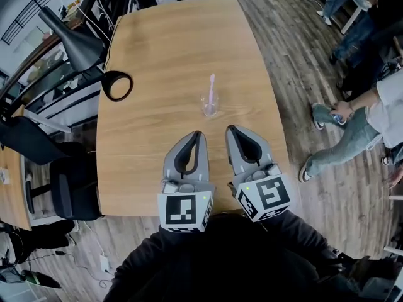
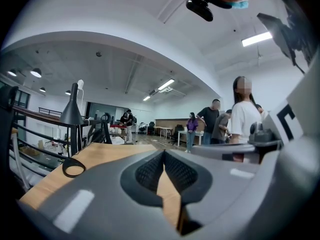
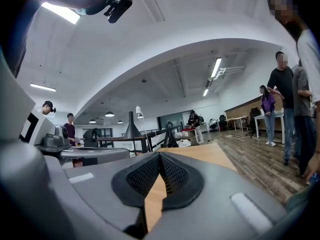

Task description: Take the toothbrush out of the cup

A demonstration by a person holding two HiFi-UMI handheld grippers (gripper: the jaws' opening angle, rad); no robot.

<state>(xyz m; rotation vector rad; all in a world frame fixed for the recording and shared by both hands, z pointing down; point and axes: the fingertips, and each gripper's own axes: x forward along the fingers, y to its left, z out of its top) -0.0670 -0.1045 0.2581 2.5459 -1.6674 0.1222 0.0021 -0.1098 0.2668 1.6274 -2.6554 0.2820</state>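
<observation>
- Hovering over the near edge of the pale wooden tabletop (image 1: 170, 43), the grey two-jaw left gripper (image 1: 197, 133) and its twin, the right gripper (image 1: 231, 129), sit side by side. Their tips point toward the far edge.
- Both are closed and hold nothing. In the left gripper view the black ribbed pads (image 2: 149, 174) meet at the tips. In the right gripper view the pads (image 3: 142, 176) do the same, with only bare wood showing in the slit below.
- Just beyond the tips stands the small clear glass cup (image 1: 210, 107). It is on the line between the two grippers, about midway between the tabletop's left and right edges. Neither gripper is plainly nearer.
- The pale pink toothbrush (image 1: 211, 85) stands in that cup nearly upright, head up. Its long axis therefore runs up out of the cup's mouth. As I judge it, the jaws must part first, then draw the toothbrush along that axis.
- Farther off, near the left edge, lies a black ring (image 1: 117, 85), well apart from the cup.
</observation>
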